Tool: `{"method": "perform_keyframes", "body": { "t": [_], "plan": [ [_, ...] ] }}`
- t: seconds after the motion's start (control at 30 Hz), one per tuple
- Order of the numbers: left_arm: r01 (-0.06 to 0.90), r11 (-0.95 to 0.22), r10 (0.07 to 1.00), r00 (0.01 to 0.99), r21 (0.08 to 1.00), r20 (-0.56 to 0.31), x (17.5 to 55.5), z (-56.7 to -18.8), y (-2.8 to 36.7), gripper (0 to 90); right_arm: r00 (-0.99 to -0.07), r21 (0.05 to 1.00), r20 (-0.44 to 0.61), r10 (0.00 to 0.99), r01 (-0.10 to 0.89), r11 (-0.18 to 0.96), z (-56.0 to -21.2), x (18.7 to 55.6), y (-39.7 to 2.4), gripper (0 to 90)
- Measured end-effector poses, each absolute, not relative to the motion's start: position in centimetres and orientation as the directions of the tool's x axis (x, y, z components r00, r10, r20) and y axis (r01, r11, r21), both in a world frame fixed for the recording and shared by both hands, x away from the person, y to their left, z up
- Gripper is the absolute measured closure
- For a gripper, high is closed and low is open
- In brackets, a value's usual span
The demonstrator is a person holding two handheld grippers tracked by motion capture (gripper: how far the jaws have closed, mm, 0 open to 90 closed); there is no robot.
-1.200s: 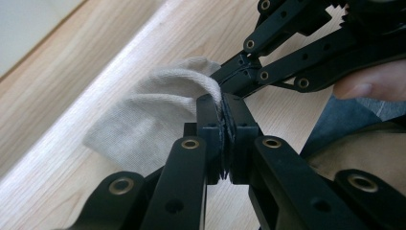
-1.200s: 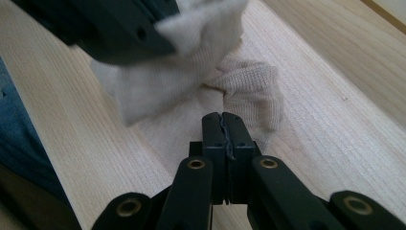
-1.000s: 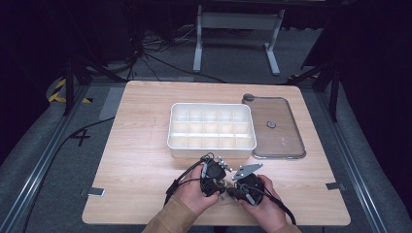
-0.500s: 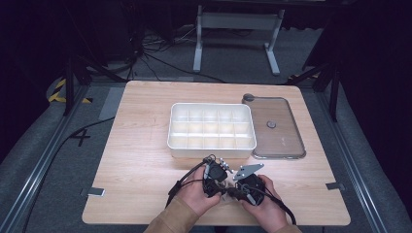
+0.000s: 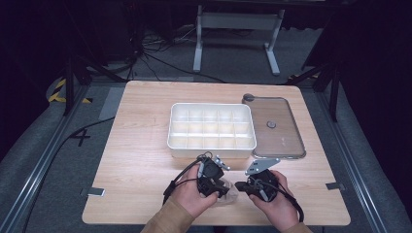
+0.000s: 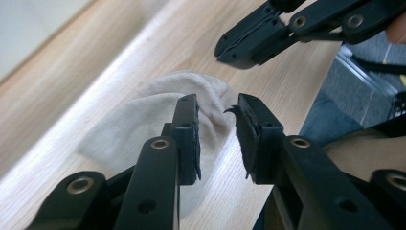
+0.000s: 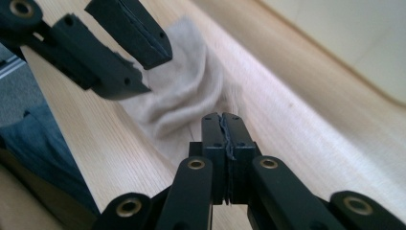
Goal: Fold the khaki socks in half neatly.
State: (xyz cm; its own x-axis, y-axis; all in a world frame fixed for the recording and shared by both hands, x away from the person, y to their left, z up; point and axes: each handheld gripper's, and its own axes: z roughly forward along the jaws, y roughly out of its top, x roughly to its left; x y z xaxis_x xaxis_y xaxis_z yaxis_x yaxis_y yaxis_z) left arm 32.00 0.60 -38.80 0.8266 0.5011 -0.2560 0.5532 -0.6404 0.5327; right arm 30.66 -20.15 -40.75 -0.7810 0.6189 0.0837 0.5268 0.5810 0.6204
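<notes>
Left gripper (image 6: 218,139): the jaws have just been opening and now stand partly apart, roughly half their span, with a clear gap between the pads. Nothing is pinched there. The pale sock (image 6: 143,129) lies on the table (image 5: 145,160) beyond and beneath the tips — released, or at least no longer pressed.

Right gripper (image 7: 223,143): jaws closed flat against each other. A thin frayed line shows in the seam between the pads; whether that is a thread of cloth or worn pad edge cannot be told. The bulk of the sock lies ahead of the tips, bunched and creased, not lifted.

Location of the work piece: near edge of the table, between the two hands, in front of the white compartment box (image 5: 212,130) and clear of it. The clear lid (image 5: 278,127) lies flat just beside the box on its right — untouched.

Compared with a second ago in the high view, the hands have kept close together at the same near edge; the notable change is the left jaws letting go.

Judgement: the sock is mid-handling, likely being folded or bunched. With the left grip freed, a fresh hold on another part of the cloth appears to be the next requirement. Risk: the loose cloth may unfold while unheld.
</notes>
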Motion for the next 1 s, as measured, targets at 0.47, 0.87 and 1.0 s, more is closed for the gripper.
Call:
{"method": "perform_keyframes", "body": {
  "t": [0.47,0.87,1.0],
  "plan": [
    [0.635,-0.579,0.602,0.756,0.511,-0.257,31.6,-38.7,5.3,80.8,-0.857,0.620,0.059,0.511,0.433,0.655,-40.5,31.1,-15.1,89.7],
    [0.648,-0.594,0.605,0.750,0.477,-0.266,31.8,-39.4,5.2,83.4,-0.855,0.559,0.051,0.517,0.453,0.694,-41.5,31.5,-15.0,89.6],
    [0.624,-0.623,0.579,0.774,0.472,-0.258,32.0,-39.8,4.3,83.6,-0.840,0.537,0.047,0.540,0.477,0.696,-42.0,31.5,-15.6,89.6]
  ]
}}
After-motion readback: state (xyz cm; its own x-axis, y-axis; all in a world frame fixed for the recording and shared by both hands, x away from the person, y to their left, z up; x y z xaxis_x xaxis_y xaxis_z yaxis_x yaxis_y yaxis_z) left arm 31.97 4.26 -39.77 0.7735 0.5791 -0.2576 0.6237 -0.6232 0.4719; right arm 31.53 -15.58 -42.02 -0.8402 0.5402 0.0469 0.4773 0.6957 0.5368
